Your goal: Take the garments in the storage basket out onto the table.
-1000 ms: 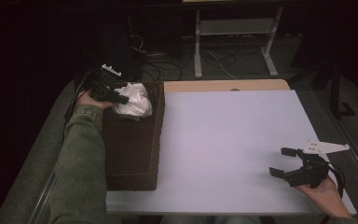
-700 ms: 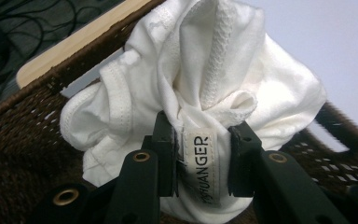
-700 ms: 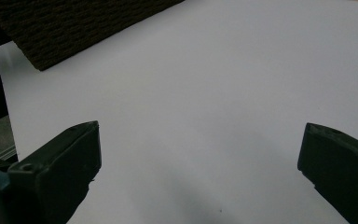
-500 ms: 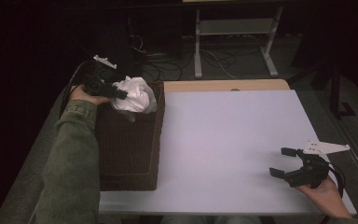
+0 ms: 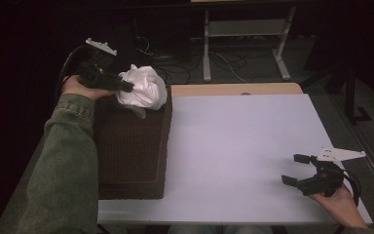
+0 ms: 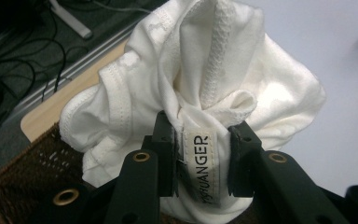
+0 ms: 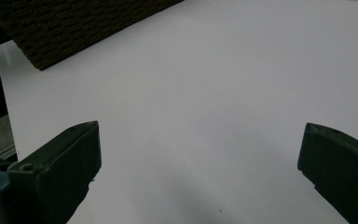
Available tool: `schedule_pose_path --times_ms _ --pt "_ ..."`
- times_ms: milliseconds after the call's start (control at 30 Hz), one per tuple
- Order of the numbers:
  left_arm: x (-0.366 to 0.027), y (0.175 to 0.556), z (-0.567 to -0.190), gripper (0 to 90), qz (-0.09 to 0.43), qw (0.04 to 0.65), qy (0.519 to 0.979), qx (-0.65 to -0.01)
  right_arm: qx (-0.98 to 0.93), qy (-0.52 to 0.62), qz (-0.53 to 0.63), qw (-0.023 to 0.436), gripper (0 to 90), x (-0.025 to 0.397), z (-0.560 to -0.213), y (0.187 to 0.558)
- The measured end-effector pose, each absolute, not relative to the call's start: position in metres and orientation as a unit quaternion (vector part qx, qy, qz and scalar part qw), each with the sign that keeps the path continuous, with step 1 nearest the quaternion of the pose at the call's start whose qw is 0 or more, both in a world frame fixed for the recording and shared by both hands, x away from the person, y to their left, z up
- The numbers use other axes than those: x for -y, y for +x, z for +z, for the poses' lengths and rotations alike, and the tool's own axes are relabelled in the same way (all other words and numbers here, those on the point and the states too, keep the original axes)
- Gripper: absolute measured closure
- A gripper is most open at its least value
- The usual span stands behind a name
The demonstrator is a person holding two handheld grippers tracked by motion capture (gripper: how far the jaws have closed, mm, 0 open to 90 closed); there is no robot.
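A bunched white garment point(image 5: 143, 90) hangs over the far end of a dark brown woven basket point(image 5: 131, 151) at the table's left. My left gripper point(image 5: 126, 87) is shut on it; in the left gripper view the jaws pinch the white garment point(image 6: 205, 79) at its sewn label, with my left gripper point(image 6: 200, 161) lifted above the basket point(image 6: 23, 182). My right gripper point(image 5: 293, 169) rests open low over the white tabletop point(image 5: 243, 141) at the near right, nothing between its jaws. In the right gripper view my right gripper point(image 7: 198, 154) spans bare tabletop point(image 7: 205, 88), the basket point(image 7: 74, 23) far off.
A tan strip of wood point(image 5: 233, 89) borders the table's far edge. Beyond it stand a white metal frame point(image 5: 246, 39) and loose cables point(image 5: 151, 51) on the dark floor.
My left gripper has risen and drawn back to the left with the white garment, pulling it up out of the basket. The right gripper has stayed still.
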State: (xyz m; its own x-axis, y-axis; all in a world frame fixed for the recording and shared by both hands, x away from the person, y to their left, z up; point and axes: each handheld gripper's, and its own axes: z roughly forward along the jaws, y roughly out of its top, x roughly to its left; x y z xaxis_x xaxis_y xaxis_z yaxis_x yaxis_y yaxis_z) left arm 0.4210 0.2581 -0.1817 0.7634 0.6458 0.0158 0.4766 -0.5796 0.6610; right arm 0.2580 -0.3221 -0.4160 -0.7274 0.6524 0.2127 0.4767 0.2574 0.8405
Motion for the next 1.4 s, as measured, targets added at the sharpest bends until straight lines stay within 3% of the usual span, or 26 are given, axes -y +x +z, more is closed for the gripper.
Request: schedule_pose_path --times_ms 600,1400 --pt "-0.201 0.392 -0.135 68.3 0.125 0.339 0.899 -0.246 -0.787 0.355 0.495 0.092 0.0 0.322 -0.416 0.258" --pt "-0.144 0.388 -0.134 68.2 0.111 0.335 0.916 -0.192 -0.787 0.351 0.498 0.095 0.0 0.323 -0.415 0.258"
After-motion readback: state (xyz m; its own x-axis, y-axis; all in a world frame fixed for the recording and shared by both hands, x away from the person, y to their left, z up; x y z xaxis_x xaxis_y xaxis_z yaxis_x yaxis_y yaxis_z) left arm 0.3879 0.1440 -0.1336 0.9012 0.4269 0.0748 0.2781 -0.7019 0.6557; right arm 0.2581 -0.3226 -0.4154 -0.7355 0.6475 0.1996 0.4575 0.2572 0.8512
